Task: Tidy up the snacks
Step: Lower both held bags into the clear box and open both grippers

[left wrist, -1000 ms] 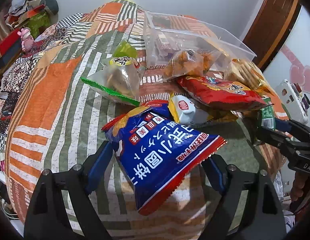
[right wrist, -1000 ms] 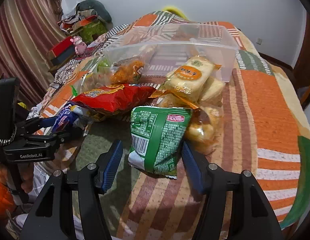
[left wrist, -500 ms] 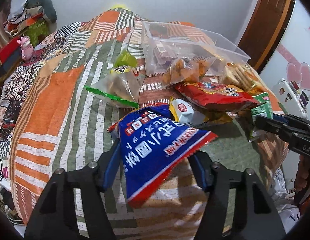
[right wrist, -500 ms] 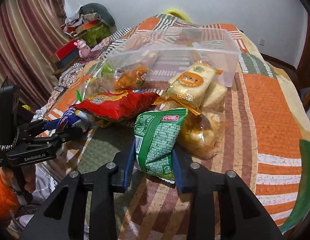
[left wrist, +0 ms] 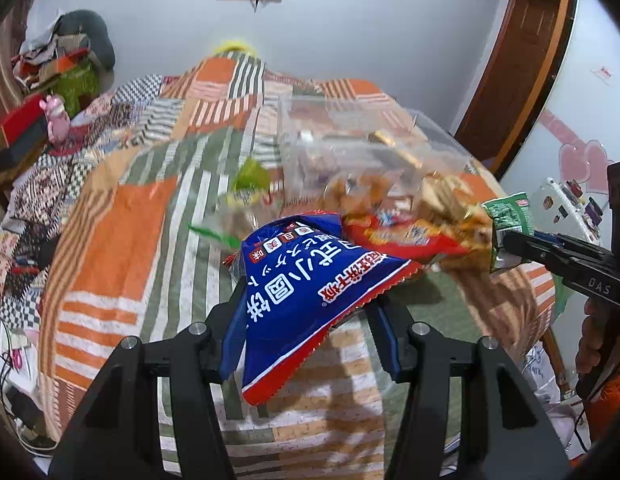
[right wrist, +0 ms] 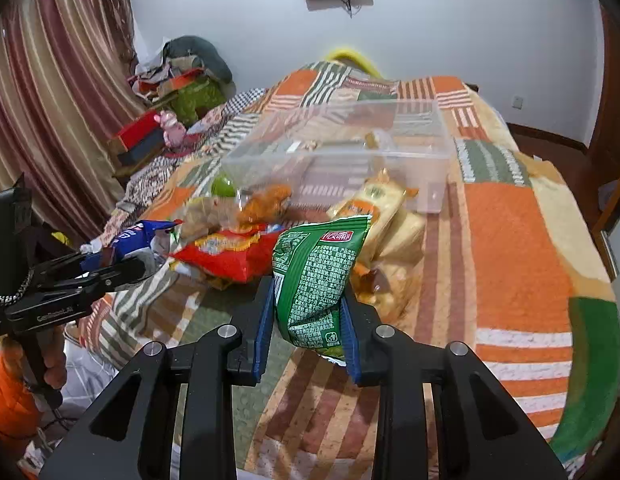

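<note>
Blue bag [left wrist: 306, 296] gripped, green bag [right wrist: 318, 280] gripped, bin [right wrist: 426, 152] seemingly near.

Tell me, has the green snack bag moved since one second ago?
Yes. The green snack bag, clamped by the right gripper, has lifted off the patchwork quilt.

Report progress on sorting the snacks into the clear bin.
Done: little; the clear bin holds only a few small items. In hand: left gripper grips the blue bag, right gripper the green bag. Left: red bag, bread packs.
</note>
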Motion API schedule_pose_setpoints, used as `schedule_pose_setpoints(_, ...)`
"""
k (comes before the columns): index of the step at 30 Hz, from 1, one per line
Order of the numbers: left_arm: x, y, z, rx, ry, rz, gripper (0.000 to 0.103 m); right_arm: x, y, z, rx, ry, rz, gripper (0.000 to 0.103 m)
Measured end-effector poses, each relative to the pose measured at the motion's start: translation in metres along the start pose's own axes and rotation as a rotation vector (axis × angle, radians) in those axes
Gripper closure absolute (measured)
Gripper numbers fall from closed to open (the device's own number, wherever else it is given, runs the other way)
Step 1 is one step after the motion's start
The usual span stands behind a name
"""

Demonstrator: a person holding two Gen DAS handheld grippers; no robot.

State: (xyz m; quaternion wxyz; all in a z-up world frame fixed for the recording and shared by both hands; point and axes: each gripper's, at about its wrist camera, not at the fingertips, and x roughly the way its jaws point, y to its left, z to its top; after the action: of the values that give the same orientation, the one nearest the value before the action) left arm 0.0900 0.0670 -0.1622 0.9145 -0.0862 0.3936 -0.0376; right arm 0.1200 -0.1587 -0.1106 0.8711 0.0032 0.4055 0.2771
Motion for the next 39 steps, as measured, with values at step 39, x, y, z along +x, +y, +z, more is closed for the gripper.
schedule_pose_setpoints(39,0.081,-0.051,0.165,0.126,-0.162,-0.052,0.048,0.043,-0.031,0.113,-0.072,-0.155,-0.070,0.076)
